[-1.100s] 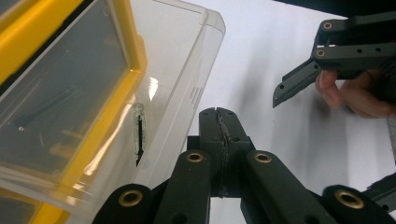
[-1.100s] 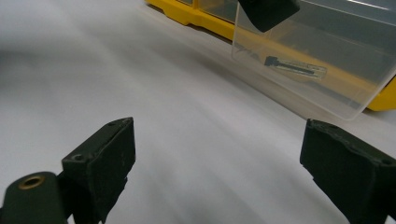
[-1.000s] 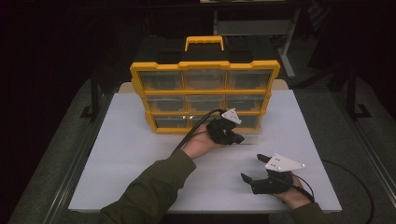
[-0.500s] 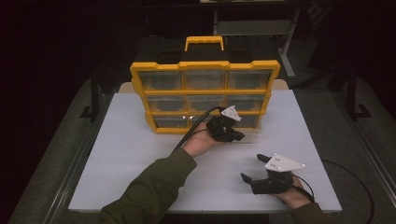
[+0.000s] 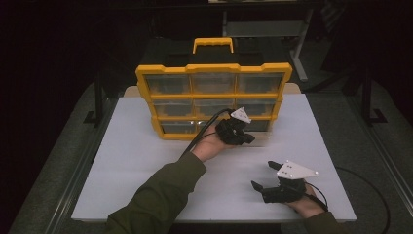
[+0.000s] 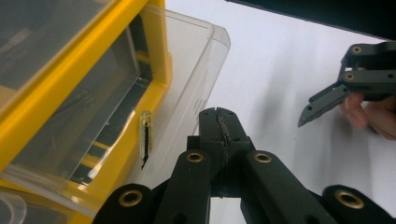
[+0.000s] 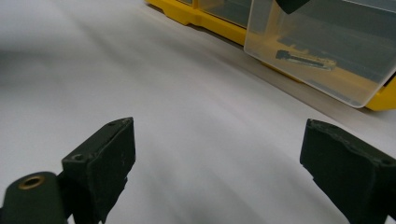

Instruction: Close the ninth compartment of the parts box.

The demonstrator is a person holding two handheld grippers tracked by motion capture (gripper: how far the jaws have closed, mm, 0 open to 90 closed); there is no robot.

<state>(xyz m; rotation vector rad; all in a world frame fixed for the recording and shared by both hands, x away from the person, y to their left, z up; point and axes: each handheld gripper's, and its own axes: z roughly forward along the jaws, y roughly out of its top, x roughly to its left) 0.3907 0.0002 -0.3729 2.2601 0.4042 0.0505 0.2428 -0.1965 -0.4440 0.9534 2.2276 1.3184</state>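
A yellow organizer (image 5: pixel 214 96) with clear drawers stands upright at the back of the white table (image 5: pixel 136 165). Its lower right clear drawer (image 6: pixel 187 88) (image 7: pixel 327 42) is pulled partly out. A small dark flat part (image 7: pixel 303 59) (image 6: pixel 145 140) lies inside it. My left gripper (image 5: pixel 246 139) (image 6: pixel 219 114) is at that drawer's front, jaws pressed together on its front lip. My right gripper (image 5: pixel 262 174) (image 7: pixel 219 144) rests low over the table's near right part, jaws wide open with nothing between them.
Behind the organizer sits a black case with a yellow handle (image 5: pixel 213 45). Metal table frames and dark floor surround the white table. Bare table surface stretches to the left and between the two grippers.
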